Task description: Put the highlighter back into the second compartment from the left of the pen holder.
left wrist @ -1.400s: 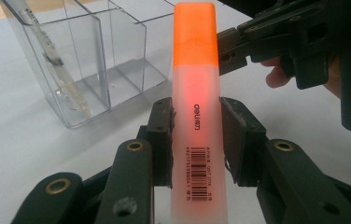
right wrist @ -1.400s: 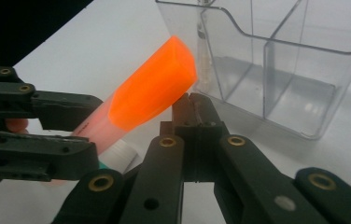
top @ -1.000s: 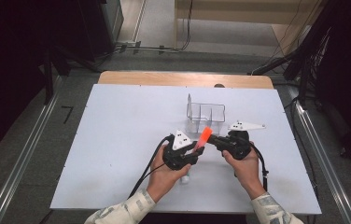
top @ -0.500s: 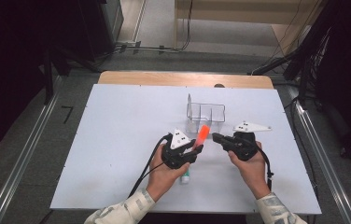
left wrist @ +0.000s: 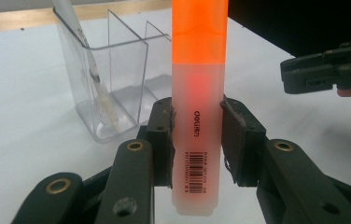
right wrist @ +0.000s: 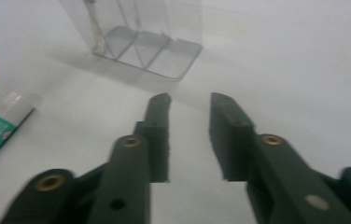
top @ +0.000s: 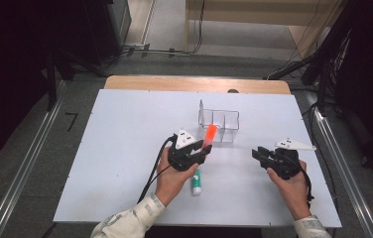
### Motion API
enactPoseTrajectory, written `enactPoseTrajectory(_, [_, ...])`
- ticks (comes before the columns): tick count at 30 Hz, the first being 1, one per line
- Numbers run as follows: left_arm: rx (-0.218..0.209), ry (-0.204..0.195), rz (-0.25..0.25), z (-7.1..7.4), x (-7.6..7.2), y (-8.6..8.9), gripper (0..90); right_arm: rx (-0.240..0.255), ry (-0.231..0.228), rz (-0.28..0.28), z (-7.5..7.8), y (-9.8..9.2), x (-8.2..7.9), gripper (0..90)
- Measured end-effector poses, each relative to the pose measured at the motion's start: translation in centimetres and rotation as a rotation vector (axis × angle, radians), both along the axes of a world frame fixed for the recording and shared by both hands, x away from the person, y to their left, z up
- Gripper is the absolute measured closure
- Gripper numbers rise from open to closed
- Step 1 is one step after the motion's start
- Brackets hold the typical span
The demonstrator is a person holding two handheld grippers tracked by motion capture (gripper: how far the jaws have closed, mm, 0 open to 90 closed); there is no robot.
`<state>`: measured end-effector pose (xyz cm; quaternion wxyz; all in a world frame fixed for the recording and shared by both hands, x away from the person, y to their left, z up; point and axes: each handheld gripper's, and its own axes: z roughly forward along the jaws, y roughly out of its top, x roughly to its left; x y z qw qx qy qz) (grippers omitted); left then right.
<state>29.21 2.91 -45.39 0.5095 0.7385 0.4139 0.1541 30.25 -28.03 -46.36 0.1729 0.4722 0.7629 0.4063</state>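
Orange highlighter [left wrist: 199,116] stands upright, pinched in the left gripper [top: 190,152], just before the clear organizer [top: 219,125]. A glue stick [top: 196,181] lies nearer the person. Right of the organizer, the right gripper [top: 266,156] has just been opening, empty. A shallow pinch could let the highlighter tip.

Orange highlighter [left wrist: 198,116], frosted barrel (barcode showing), upright, clamped between jaws
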Motion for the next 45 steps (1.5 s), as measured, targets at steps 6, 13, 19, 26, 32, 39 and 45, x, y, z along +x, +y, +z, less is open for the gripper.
enactPoseTrajectory(6, [0.002,-0.009,0.013,0.4,0.7,-0.3,66.5,-0.022,-0.008,-0.086,-0.5,-0.8,0.2,34.6])
enactPoseTrajectory(13, [0.003,-0.019,0.023,0.9,1.5,-0.8,66.5,-0.035,0.023,-0.137,-1.2,-1.4,0.6,17.9])
enactPoseTrajectory(19, [0.011,-0.023,0.021,1.5,2.2,-1.2,66.5,-0.033,0.019,-0.138,-1.2,-1.6,0.4,17.9])
enactPoseTrajectory(26, [0.003,-0.008,0.018,1.8,3.1,-1.8,66.5,-0.022,0.031,-0.131,-1.2,-1.5,0.5,17.9])
enactPoseTrajectory(32, [0.007,-0.007,0.022,2.2,4.2,-2.1,66.5,-0.017,0.030,-0.128,-1.2,-1.6,0.6,17.9])
enactPoseTrajectory(39, [-0.004,0.011,0.018,2.6,5.3,-2.6,66.5,-0.011,0.031,-0.126,-1.2,-1.7,0.7,18.0])
enactPoseTrajectory(45, [-0.009,0.022,0.010,2.7,6.0,-3.3,66.5,-0.004,0.032,-0.126,-1.1,-1.6,0.6,18.0])
